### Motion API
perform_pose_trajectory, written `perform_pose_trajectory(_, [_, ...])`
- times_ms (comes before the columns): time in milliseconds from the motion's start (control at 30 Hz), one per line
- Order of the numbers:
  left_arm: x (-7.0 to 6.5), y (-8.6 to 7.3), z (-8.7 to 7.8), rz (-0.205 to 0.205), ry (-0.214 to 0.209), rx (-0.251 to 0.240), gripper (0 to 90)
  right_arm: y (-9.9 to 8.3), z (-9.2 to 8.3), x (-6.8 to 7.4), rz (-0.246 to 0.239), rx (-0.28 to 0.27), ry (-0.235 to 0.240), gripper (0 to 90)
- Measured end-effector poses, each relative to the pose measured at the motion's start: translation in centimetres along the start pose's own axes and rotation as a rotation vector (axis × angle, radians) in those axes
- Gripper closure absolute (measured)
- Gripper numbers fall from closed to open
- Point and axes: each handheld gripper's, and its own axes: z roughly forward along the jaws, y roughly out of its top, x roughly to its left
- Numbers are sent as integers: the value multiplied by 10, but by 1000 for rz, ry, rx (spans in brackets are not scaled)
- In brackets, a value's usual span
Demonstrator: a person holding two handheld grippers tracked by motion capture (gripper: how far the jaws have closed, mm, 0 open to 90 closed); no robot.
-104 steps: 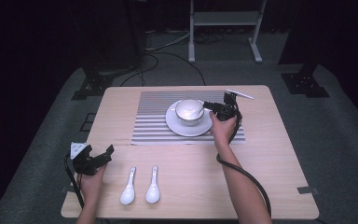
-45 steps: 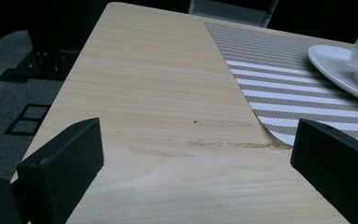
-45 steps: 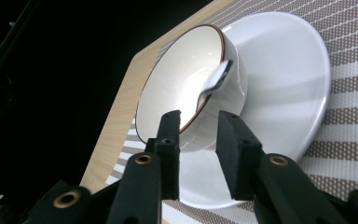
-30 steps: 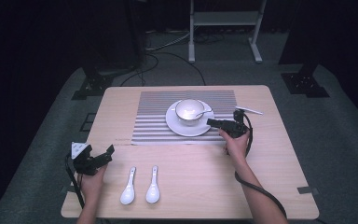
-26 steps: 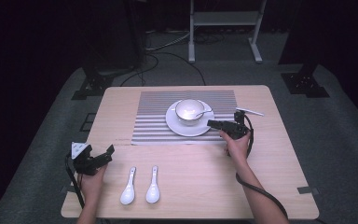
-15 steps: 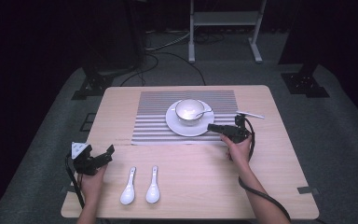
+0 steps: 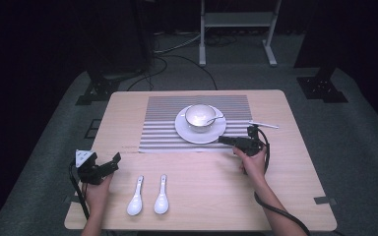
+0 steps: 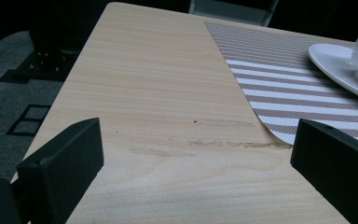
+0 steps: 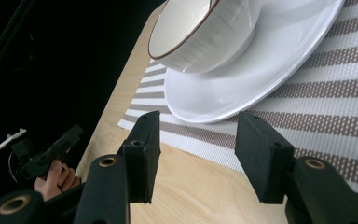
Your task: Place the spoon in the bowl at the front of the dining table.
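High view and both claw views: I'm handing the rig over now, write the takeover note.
Right claw: open, empty, near the plate on the striped mat.
Left claw: open, empty, at the table's left edge.
Done: bowl sits on the plate, one spoon in it.
Left, probably: two white spoons lie near the front edge; a thin white utensil lies right of the mat.

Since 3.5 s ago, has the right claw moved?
Yes. The right claw has pulled back from beside the bowl toward the person, now past the plate's near rim, jaws open.
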Motion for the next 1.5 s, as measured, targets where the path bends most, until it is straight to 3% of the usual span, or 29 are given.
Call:
perform_pose_trajectory(833, [0,0,0,6,4,0,13,-25,-10,7,-60,66,25,445])
perform_pose_trajectory(1500, [-1,0,0,9,6,2,13,-44,-26,5,-80,78,47,426])
